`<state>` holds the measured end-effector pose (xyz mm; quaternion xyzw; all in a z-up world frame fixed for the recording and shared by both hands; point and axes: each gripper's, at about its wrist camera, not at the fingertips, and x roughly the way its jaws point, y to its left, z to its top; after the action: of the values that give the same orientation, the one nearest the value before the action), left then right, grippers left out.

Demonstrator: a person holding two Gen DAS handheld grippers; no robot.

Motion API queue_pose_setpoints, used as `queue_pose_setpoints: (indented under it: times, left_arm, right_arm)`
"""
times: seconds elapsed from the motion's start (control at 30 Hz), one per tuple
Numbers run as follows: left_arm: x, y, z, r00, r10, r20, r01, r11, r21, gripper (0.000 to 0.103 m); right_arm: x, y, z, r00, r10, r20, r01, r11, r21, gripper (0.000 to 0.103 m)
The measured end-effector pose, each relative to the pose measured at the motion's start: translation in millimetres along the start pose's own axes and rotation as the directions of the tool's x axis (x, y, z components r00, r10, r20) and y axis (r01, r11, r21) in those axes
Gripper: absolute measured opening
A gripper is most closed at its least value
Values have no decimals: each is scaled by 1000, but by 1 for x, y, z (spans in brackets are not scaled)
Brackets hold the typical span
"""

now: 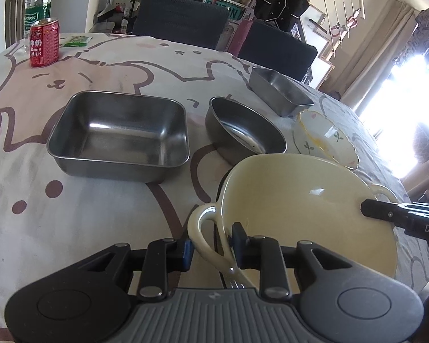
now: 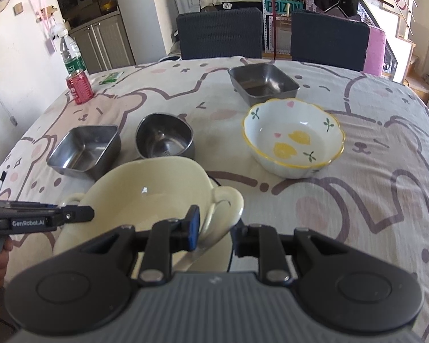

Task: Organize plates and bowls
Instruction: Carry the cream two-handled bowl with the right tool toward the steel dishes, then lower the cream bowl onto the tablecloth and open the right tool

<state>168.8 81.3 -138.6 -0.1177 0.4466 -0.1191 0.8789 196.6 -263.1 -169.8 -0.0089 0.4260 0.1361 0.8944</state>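
Observation:
A cream bowl with two loop handles [image 1: 294, 208] [image 2: 146, 197] is held tilted just above the table. My left gripper [image 1: 211, 250] is shut on its near handle [image 1: 206, 237]. My right gripper [image 2: 216, 230] is shut on the other handle [image 2: 226, 203]. Each gripper also shows in the other's view, the right at the bowl's far rim [image 1: 397, 217], the left at the bowl's left side [image 2: 43, 218]. On the table stand a large square steel tray [image 1: 117, 135] [image 2: 85, 150], a round steel bowl [image 1: 243, 130] [image 2: 164, 140], a second steel tray [image 1: 280, 91] [image 2: 261, 83] and a white flowered bowl [image 1: 326, 140] [image 2: 293, 137].
The table carries a bear-print cloth [image 1: 71, 214] [image 2: 357, 200]. A red milk can [image 1: 44, 43] [image 2: 80, 85] and a clear bottle [image 1: 38, 0] [image 2: 71, 57] stand at the far left corner. Two dark chairs [image 2: 220, 33] stand behind the table.

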Motion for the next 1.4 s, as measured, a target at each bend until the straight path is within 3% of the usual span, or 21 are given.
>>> queue_pose_setpoints:
  times: [0.2, 0.6, 0.97, 1.4]
  left_arm:
    - [-2, -14, -3, 997, 75, -1, -74, 991, 111, 35]
    - [-1, -23, 0, 995, 96, -4, -94, 982, 162, 35]
    - [-1, -26, 3, 994, 105, -26, -100, 980, 170, 35]
    - [-2, -29, 4, 994, 95, -47, -86, 982, 167, 35]
  right_arm:
    - [4, 1, -3, 1000, -10, -22, 10, 1000, -13, 28]
    - [8, -6, -1, 998, 11, -60, -10, 1000, 9, 29]
    - [22, -27, -2, 991, 71, -116, -58, 992, 108, 30]
    - [33, -33, -4, 985, 61, -159, -42, 991, 125, 36]
